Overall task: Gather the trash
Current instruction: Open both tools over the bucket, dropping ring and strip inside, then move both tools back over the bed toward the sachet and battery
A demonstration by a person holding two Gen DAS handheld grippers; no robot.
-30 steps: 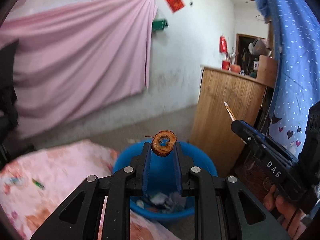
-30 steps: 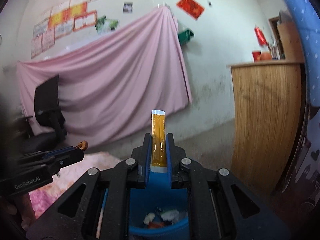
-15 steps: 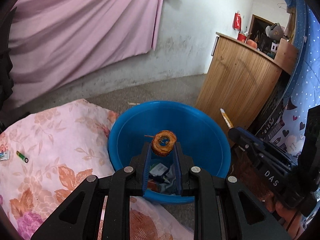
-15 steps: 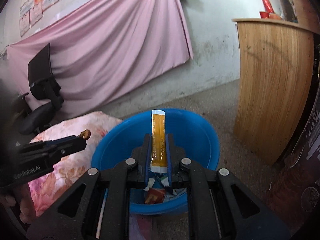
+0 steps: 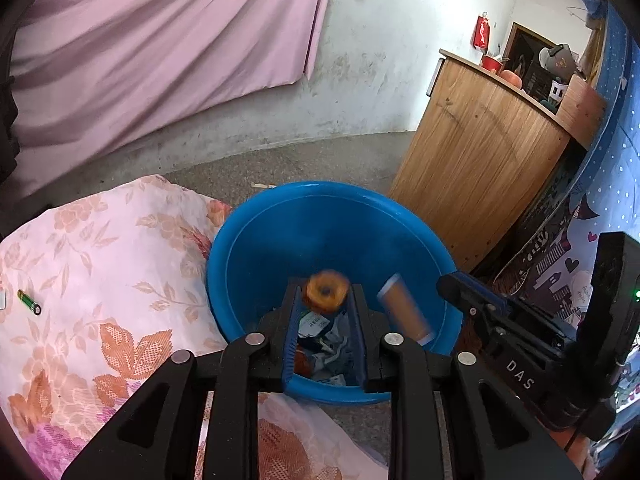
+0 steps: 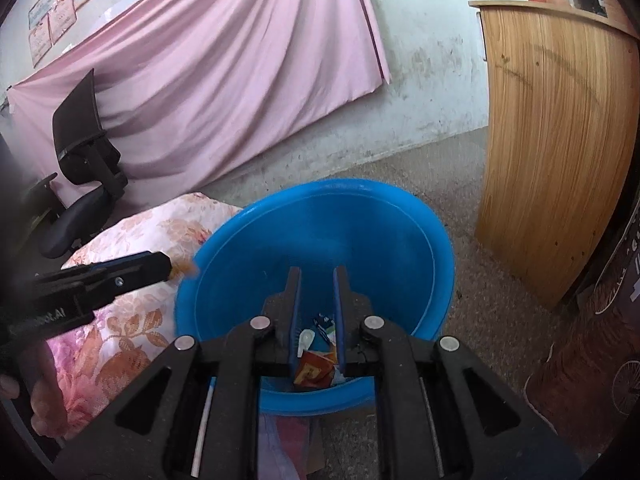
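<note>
A blue plastic basin (image 5: 320, 208) stands on the floor with crumpled wrappers (image 5: 324, 340) in its bottom. My left gripper (image 5: 325, 292) hangs over it, fingers slightly parted. A brown ring-shaped scrap (image 5: 325, 295) shows blurred between the tips, slipping free. To its right an orange sachet (image 5: 404, 308) falls, blurred, inside the basin. My right gripper (image 6: 316, 276) is open over the basin (image 6: 320, 188) with nothing between its fingers; wrappers (image 6: 316, 368) lie below. The right gripper's tip (image 5: 446, 284) shows at the basin's right rim, the left gripper's tip (image 6: 160, 266) at its left rim.
A pink floral cloth (image 5: 100, 260) lies left of the basin with a green battery (image 5: 29, 302) on it. A wooden cabinet (image 5: 480, 160) stands close on the right. A black office chair (image 6: 80, 152) sits before the pink curtain (image 6: 220, 80). Grey floor stretches behind the basin.
Both grippers tilted down over the basin. The right gripper opened and let the orange sachet drop. The left gripper's fingers parted a little and the brown ring began to fall.
</note>
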